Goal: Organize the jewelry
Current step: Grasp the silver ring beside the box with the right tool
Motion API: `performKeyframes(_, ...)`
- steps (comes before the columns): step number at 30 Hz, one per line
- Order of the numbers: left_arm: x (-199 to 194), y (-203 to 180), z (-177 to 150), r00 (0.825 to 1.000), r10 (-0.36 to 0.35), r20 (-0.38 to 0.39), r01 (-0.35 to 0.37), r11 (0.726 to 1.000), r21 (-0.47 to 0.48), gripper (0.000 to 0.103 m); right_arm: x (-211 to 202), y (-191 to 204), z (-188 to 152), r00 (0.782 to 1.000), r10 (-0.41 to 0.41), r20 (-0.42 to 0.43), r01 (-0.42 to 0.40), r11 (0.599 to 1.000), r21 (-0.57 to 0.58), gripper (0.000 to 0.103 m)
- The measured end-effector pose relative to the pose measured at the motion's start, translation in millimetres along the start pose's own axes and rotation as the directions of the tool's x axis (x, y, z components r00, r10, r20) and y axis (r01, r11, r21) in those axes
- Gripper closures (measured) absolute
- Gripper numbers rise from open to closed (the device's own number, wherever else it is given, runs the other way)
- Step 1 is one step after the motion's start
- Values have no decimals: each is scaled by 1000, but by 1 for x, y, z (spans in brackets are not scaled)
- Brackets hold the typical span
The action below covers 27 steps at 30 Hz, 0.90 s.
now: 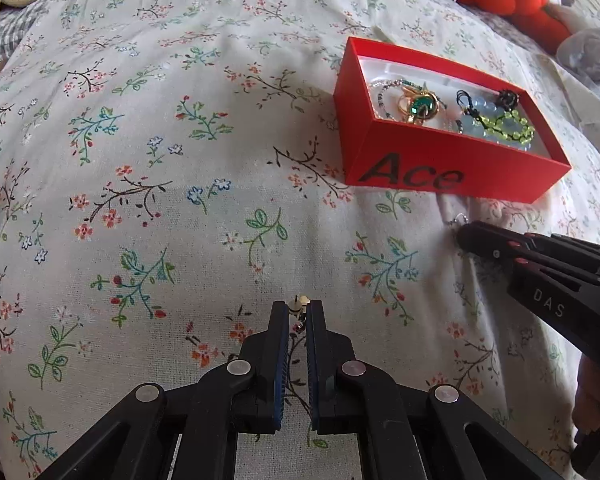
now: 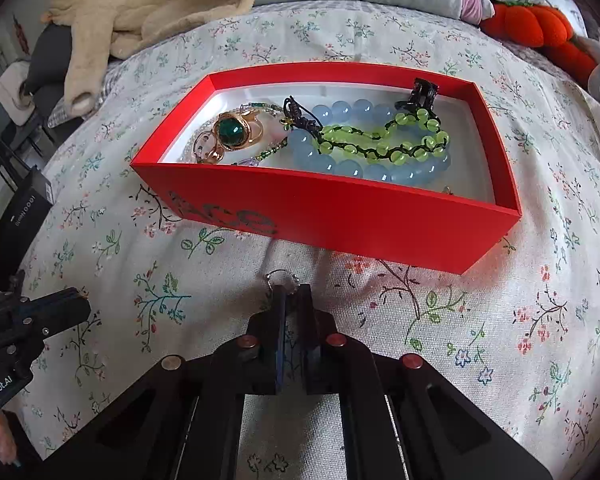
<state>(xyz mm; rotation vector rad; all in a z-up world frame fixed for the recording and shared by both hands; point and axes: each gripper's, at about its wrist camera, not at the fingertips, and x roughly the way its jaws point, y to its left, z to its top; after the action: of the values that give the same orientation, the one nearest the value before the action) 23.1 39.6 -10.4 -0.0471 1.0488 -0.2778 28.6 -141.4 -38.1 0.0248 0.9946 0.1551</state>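
Now right jaws pinch silver ring (image 2: 281,279) beside red box (image 2: 340,216).

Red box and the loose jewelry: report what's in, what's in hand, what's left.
Done: the red box already holds a gold ring, a blue bead bracelet and a green bead bracelet.

In hand: the left gripper is shut on a small earring; the right gripper is shut on a silver ring on the bedspread.

Left: both pieces still go in the box.
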Motion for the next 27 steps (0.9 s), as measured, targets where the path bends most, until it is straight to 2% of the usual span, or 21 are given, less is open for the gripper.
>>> performKeyframes(13,1,-8,7,1000,-15,4,15,1000,-2,100,-29,-24,8,994,105,28,-107,988,111,103)
performKeyframes(16,3,-9,7,1000,-16,-2,16,1000,-5,100,-27,-22,7,996,85,11,-85,989,122,99)
performKeyframes(17,3,-10,7,1000,-17,-4,17,1000,-6,100,-24,-19,5,998,69,-6,-68,991,111,89)
performKeyframes(20,5,-11,6,1000,-13,-8,13,1000,-3,100,-19,-8,-1,999,43,-20,-41,997,67,73)
performKeyframes(24,6,-10,5,1000,-10,-15,10,1000,-8,100,-9,5,-3,998,37,-42,-36,999,25,73)
performKeyframes(27,8,-10,5,1000,-9,-23,8,1000,-5,100,-2,9,-1,999,16,-28,-16,1000,20,73)
